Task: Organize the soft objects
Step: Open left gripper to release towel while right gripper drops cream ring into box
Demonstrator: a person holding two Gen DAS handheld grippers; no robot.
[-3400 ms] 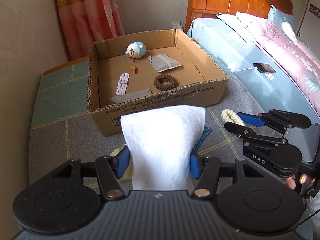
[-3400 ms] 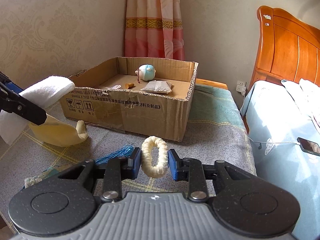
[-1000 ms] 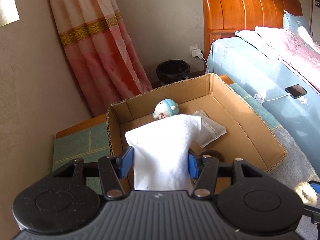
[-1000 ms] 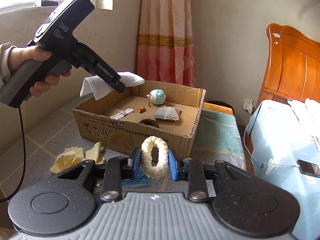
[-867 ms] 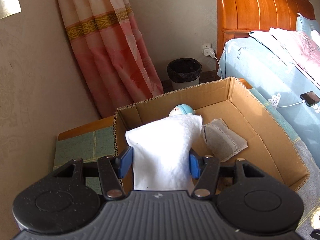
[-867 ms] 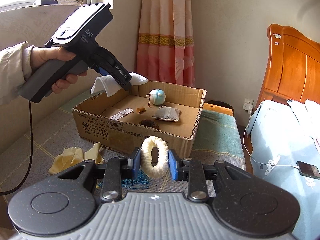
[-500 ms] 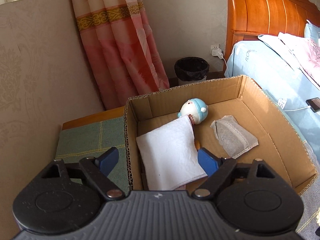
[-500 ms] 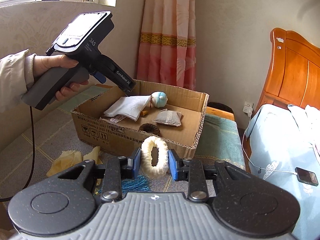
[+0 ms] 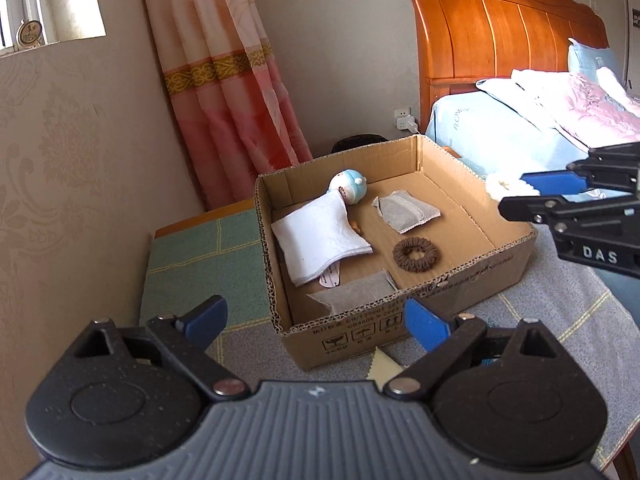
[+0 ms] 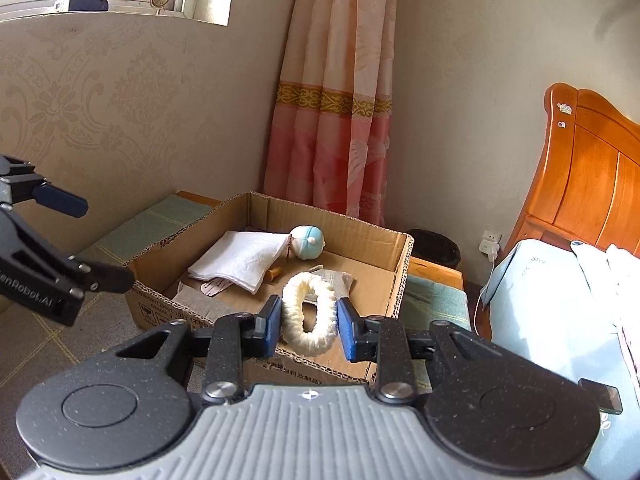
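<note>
Carrying the cream scrunchie (image 10: pixel 309 314) clamped between its blue pads, the right hand-held gripper (image 10: pixel 308 326) hangs at the near wall of the cardboard box (image 9: pixel 404 312). To finish well, go past that wall, lower over bare floor near the box's right edge, beside the brown scrunchie (image 9: pixel 415 254), then spread the jaws. Avoid the white folded cloth (image 9: pixel 320 236) in the back-left corner. The left hand-held gripper (image 9: pixel 316 318) stands wide open and empty, seemingly short of the box's front-left corner.
</note>
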